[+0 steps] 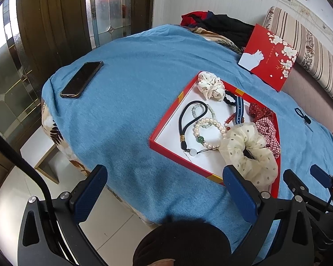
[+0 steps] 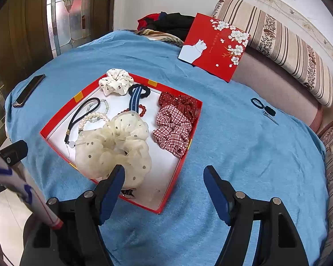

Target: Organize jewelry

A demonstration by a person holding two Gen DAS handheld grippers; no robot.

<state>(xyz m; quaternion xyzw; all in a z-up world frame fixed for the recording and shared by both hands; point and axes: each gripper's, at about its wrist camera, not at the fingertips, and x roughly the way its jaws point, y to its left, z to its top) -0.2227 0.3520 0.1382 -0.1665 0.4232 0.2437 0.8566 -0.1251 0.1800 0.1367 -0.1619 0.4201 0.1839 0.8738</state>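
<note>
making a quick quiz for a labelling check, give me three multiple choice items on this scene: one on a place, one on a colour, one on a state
1. Where does the phone lie?
A. in the red box
B. on the blue blanket, outside the box
C. on the striped cushion

2. What colour is the big dotted scrunchie?
A. cream
B. green
C. black

3. How does the right hand-held gripper stand?
A. shut on the pearl bracelet
B. shut on the box lid
C. open, holding nothing

Answers:
1 B: the phone rests on the blue blanket, well to the left of the red box.
2 A: its sheer fabric is cream with small dark dots.
3 C: its fingers stand wide apart with only blanket and the box corner between them.
</note>
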